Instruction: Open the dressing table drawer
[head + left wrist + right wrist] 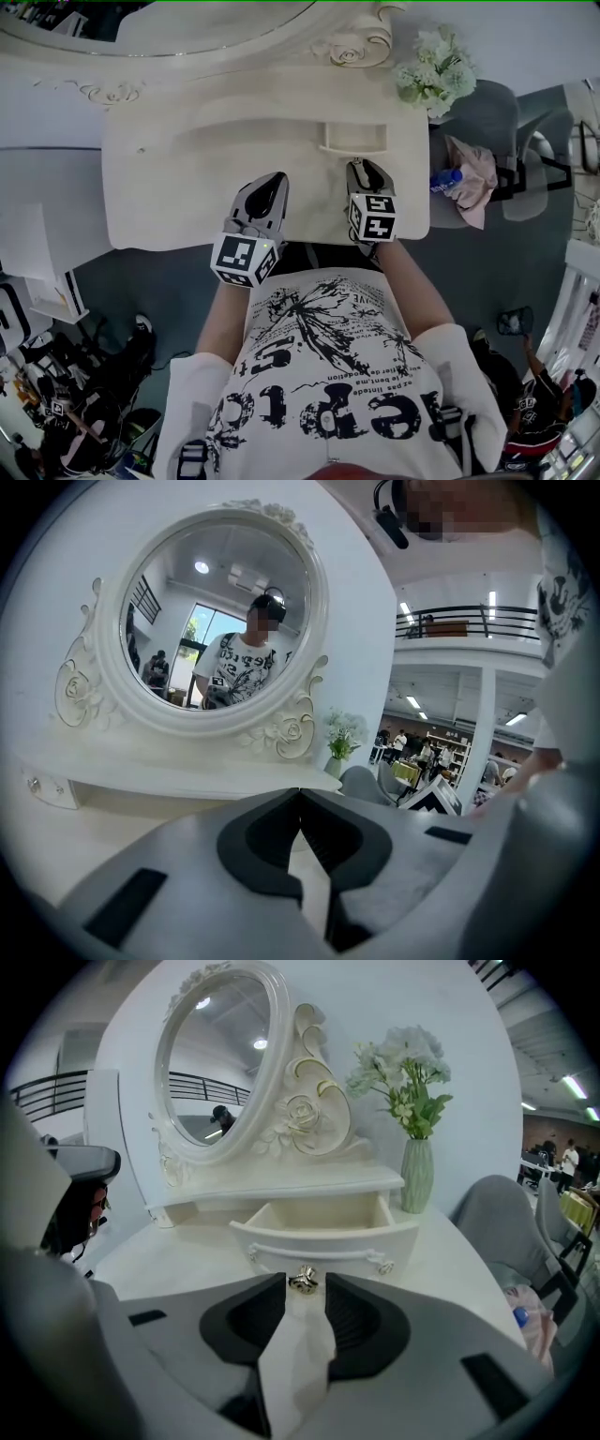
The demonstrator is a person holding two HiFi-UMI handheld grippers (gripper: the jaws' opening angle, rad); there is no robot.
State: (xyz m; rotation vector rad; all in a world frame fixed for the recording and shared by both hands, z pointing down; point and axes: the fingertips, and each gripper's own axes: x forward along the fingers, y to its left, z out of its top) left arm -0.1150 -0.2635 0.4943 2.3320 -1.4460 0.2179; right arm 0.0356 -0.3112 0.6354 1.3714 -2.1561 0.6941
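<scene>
With the drawer (323, 1227) already pulled out below the mirror (211, 1063) shelf, at the right of the dressing table (169, 187), its small metal knob (302, 1281) is seen between the tips of the right gripper (306, 1286). The jaws are spread slightly wider than the knob and no clamping is seen. The left gripper (300, 794) is held over the tabletop further left, tips closed together, nothing gripped. A vase of flowers (415, 1171) is set just right of the drawer

Left gripper (277, 180) closed, right gripper (360, 167) spread apart
</scene>
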